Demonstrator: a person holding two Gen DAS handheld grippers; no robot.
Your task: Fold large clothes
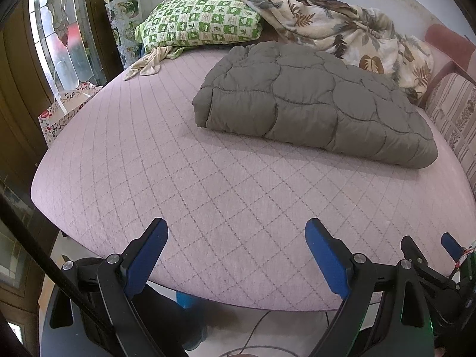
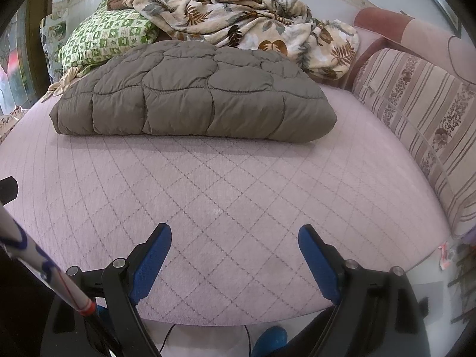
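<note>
A grey-brown quilted jacket lies folded into a thick bundle on the pink quilted mattress, toward its far side. My left gripper hovers open over the mattress's near edge, well short of the jacket, with nothing between its blue pads. My right gripper is also open and empty above the near edge, the jacket lying straight ahead of it. The right gripper's blue fingertips show at the lower right of the left wrist view.
Behind the jacket lie a green checked pillow and a crumpled leaf-print blanket. A striped cushion lines the right side. A floral bag and a glass door stand left of the bed.
</note>
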